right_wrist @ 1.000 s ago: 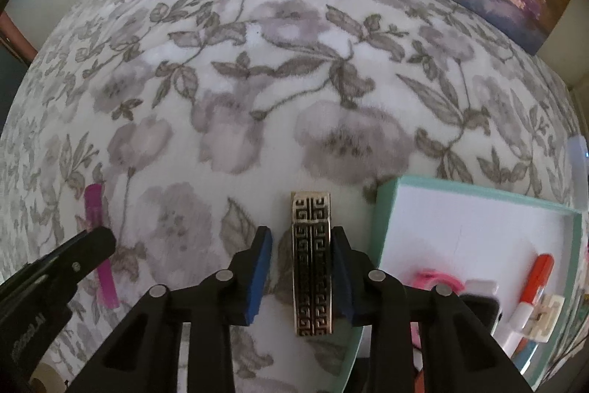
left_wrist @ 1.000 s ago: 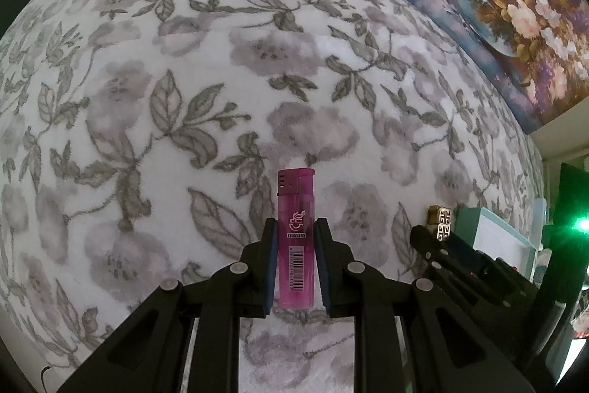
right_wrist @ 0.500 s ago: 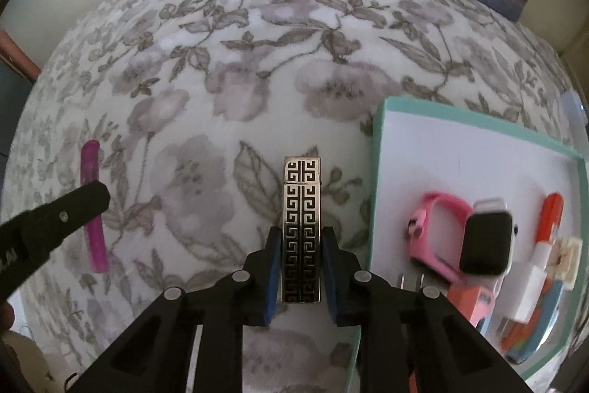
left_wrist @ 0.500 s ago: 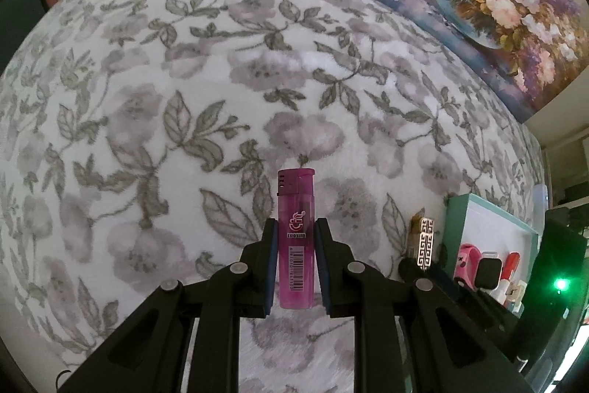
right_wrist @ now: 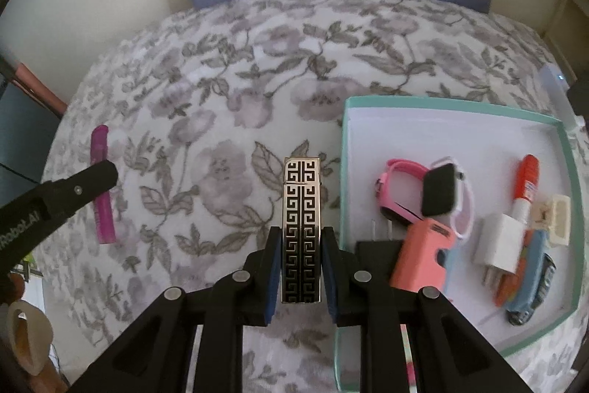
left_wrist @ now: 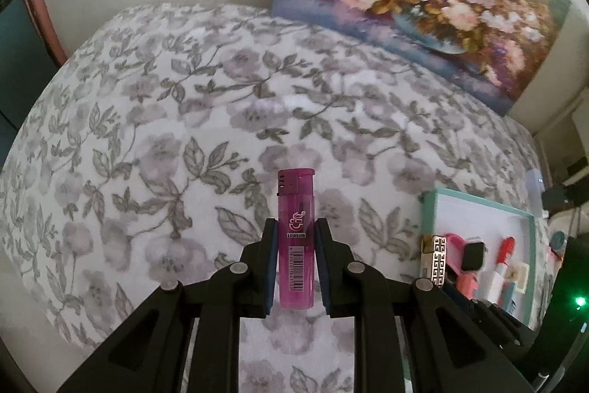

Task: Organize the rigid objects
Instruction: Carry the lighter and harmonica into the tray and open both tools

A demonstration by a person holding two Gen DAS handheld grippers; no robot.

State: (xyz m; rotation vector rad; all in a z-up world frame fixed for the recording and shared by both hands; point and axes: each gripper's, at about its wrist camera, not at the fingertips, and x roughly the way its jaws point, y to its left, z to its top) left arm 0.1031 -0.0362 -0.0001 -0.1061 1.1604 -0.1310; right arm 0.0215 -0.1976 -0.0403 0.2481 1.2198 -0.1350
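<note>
Both lifted, left claw [left_wrist: 295, 267] grasping translucent pink lighter [left_wrist: 296, 238], right claw [right_wrist: 302, 273] clenching patterned metal lighter [right_wrist: 302, 231].

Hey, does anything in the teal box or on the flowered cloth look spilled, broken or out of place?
Nothing stands out. Small items lie jumbled but intact in the teal box; nothing loose on the flowered cloth.

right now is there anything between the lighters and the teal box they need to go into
Nothing visible blocks either. The patterned metal lighter, clamped in the right hand-held gripper, sits just left of the teal box. The pink lighter in the left hand-held gripper has only bare floral cloth before it.
</note>
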